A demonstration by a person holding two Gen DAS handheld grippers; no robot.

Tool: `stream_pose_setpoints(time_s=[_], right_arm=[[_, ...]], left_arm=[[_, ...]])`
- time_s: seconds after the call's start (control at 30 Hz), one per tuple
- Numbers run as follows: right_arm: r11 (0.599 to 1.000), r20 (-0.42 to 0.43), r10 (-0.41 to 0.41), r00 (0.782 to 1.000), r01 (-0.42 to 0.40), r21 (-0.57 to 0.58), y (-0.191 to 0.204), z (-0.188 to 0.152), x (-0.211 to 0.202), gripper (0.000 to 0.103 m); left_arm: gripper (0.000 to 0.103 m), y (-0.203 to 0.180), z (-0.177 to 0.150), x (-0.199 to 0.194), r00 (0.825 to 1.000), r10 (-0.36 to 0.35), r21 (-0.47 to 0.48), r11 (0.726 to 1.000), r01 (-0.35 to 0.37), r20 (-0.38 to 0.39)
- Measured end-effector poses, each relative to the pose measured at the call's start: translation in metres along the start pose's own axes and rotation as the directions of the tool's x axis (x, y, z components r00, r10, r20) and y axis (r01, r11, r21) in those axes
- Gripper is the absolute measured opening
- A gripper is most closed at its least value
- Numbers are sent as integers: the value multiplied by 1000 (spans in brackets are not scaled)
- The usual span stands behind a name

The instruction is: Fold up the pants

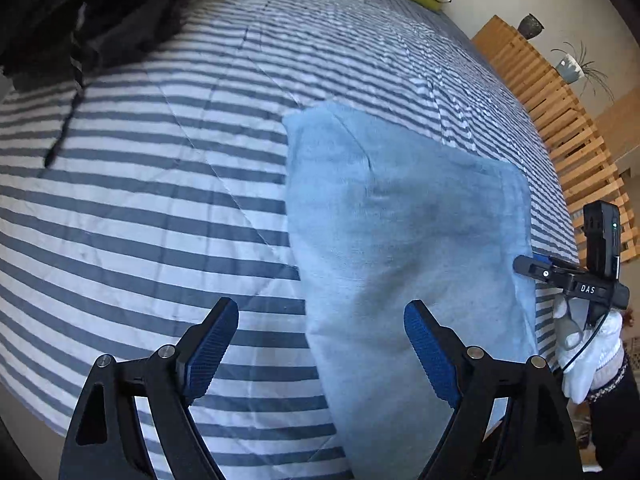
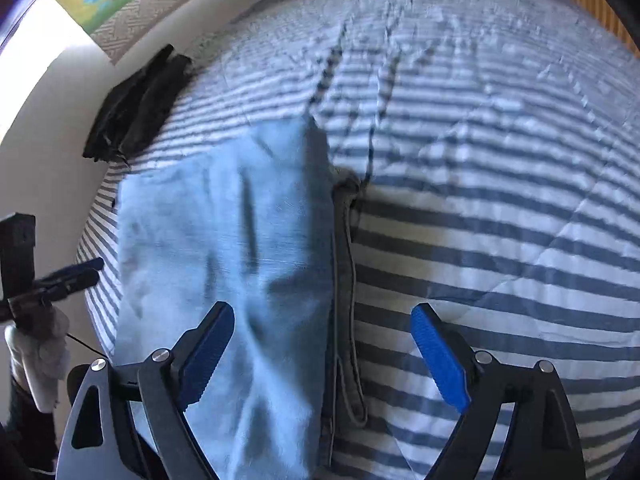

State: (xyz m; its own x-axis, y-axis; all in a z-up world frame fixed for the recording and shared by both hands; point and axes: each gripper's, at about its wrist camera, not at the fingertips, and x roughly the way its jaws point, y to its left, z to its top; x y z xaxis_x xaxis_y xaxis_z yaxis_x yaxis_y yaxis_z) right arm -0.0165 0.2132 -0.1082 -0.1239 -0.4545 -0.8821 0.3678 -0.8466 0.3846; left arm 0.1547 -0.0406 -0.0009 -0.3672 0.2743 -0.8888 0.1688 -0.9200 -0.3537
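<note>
Left wrist view: light-blue pants [image 1: 400,248] are lying folded on a striped bedspread [image 1: 160,208], as the left gripper [image 1: 320,344] and right gripper [image 2: 322,350] are hovering above them, jaws spread wide, gripping nothing; dark clothes [image 1: 108,20] are sitting well apart.

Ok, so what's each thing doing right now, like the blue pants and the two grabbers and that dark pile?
Blue pants: folded, lying flat on the striped bed cover.
Left gripper: open, holding nothing, above the pants' edge.
Right gripper: open, holding nothing, above the pants' other edge.
Dark clothes: bunched in a pile near the bed's edge.
Gloved hand: gripping the right gripper's handle.
</note>
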Motion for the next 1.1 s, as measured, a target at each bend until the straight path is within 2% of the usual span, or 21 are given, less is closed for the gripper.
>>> stream_pose_setpoints(time_s=[0.07,0.1,0.13,0.23,0.27,0.3,0.33,0.37,0.4,0.47,0.5,0.57,0.7,0.77,0.83,0.9,1.03,1.07,1.1], right_arm=[[999,30,18,999,-17,-41,4,2,-1,92],[998,13,24,1000,-23,-53,6,3,3,94],[998,24,23,999,-21,-62,7,2,3,94],[993,47,32,998,-26,-111,18,0,7,93],[990,48,44,998,-38,-134,23,0,9,89],[989,49,61,997,-54,-140,26,0,11,80],[988,42,86,995,-80,-135,28,2,12,74],[987,30,113,993,-109,-116,28,3,15,65],[986,18,143,990,-141,-93,28,5,17,51],[976,-6,216,976,-216,-30,25,8,19,30],[978,-7,205,979,-205,-26,27,9,18,25],[982,-9,177,984,-177,-67,36,10,14,20],[985,-7,114,993,-114,-132,58,16,2,18],[976,-3,94,996,-92,-198,75,25,-10,17],[954,-2,58,998,-55,-296,97,38,-21,17],[910,17,6,1000,1,-414,126,53,-29,17],[791,17,-23,1000,29,-611,196,87,-23,17],[754,17,-11,1000,19,-656,220,95,-14,17],[726,18,1,1000,12,-688,236,100,-6,18]], left_arm=[[87,-1,-4,17,1000,-13,-25,1000,13,-12],[87,-1,-5,23,1000,-16,-31,999,16,-13],[88,-4,-6,22,1000,-8,-20,1000,9,19],[87,-11,-4,27,999,-28,-9,1000,28,42],[83,-14,-3,29,998,-33,-2,999,33,47],[78,-17,-2,31,998,-38,10,999,37,51],[66,-21,-1,33,998,-45,22,999,44,48],[55,-24,0,34,998,-51,20,999,50,47],[52,-28,0,35,998,-45,13,999,45,48],[37,-36,-2,34,998,-35,30,999,33,58],[34,-39,-4,32,997,-37,30,999,35,67],[23,-39,-6,24,994,-64,15,998,63,86],[17,-32,-11,-5,979,-153,-71,984,164,137],[16,-34,-14,-27,967,-189,-82,975,206,173],[15,-39,-22,-47,959,-191,-78,974,211,211],[15,-38,-35,-65,948,-200,-92,969,228,250],[14,-26,-67,-88,926,-167,-205,947,246,338],[15,-22,-76,-90,920,-142,-233,943,238,366],[15,-18,-82,-88,921,-100,-260,943,209,377]])
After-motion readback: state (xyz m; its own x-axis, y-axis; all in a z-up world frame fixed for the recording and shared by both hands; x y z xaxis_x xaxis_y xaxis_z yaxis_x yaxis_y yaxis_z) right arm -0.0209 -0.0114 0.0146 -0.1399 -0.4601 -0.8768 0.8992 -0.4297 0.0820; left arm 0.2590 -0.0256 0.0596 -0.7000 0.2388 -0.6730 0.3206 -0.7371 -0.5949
